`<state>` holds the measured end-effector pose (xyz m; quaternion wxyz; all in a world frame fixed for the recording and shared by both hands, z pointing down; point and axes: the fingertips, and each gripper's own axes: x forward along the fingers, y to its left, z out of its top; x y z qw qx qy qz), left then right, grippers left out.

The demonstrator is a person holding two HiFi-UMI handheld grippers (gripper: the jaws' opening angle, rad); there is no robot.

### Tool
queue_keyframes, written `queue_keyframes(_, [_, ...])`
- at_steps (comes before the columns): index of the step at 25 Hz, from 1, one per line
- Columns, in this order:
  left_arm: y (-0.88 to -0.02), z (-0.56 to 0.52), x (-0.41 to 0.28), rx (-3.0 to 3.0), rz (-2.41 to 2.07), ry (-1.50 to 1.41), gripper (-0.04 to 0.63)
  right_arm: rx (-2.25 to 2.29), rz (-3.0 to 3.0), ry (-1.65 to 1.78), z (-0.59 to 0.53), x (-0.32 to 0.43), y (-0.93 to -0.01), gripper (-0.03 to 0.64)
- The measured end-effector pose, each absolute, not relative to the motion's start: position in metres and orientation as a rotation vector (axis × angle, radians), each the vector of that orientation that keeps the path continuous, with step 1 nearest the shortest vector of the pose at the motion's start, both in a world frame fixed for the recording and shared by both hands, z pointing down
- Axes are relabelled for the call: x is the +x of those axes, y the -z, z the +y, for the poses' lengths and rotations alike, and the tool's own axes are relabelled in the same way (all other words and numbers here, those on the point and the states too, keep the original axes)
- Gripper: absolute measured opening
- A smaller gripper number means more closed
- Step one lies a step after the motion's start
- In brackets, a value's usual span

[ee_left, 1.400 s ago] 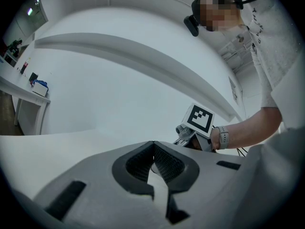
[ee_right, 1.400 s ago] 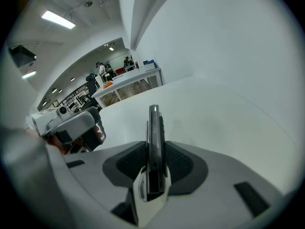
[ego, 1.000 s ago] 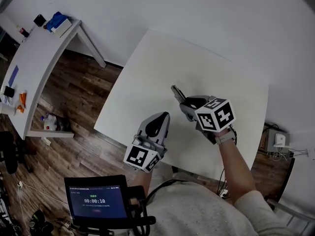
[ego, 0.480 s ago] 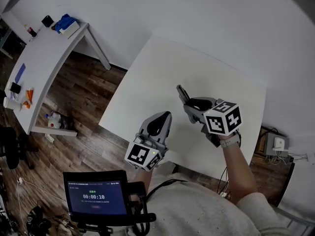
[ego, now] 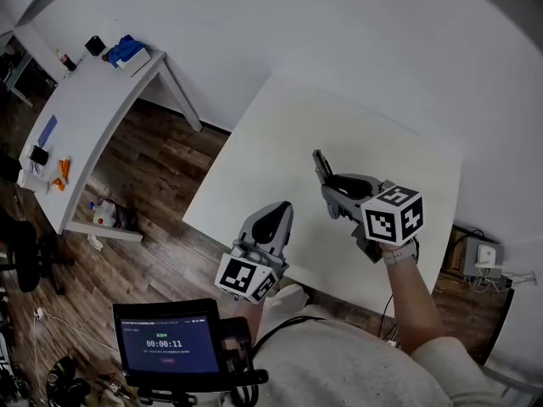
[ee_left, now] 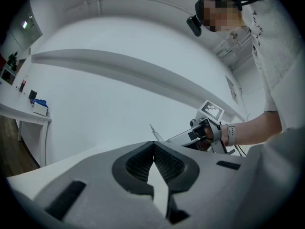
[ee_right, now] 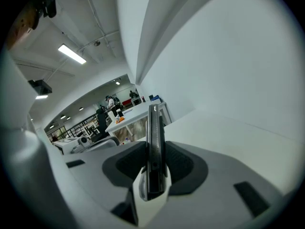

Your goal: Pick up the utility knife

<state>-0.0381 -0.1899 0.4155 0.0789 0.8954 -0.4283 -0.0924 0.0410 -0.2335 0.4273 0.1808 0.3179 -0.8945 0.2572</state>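
Note:
A dark, slim utility knife point(ego: 321, 169) is clamped between the jaws of my right gripper point(ego: 333, 185), which holds it in the air above the white table point(ego: 280, 125). In the right gripper view the knife point(ee_right: 155, 147) stands on edge between the pads and sticks out forward. My left gripper point(ego: 273, 219) hovers over the table's near edge with its jaws closed together and nothing in them. The left gripper view shows those pads point(ee_left: 167, 163) meeting, and the right gripper point(ee_left: 190, 136) beyond with the knife's tip point(ee_left: 155, 131) jutting out.
A white side desk point(ego: 85, 100) stands at the far left with a blue object point(ego: 127, 51) and small items on it. Wooden floor lies between it and the table. A screen showing a timer point(ego: 167, 342) sits at my chest. A wall socket point(ego: 484, 257) is at the right.
Both grippers have risen. The right one has lifted the knife higher above the table and tipped its nose further down. The left one has moved up a little.

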Motion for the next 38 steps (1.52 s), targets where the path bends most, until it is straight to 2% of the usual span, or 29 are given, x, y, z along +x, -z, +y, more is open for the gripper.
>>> queue_keyframes(17, [-0.395, -0.185, -0.053, 2.695, -1.340, 0.313, 0.008, 1.025, -2.778, -0.748, -0.220, 0.042, -0.381, 0.132])
queue_keyframes(38, [-0.395, -0.186, -0.019, 2.702, -1.269, 0.309, 0.008, 1.156, -2.742, -0.785, -0.215, 0.084, -0.384, 0.130])
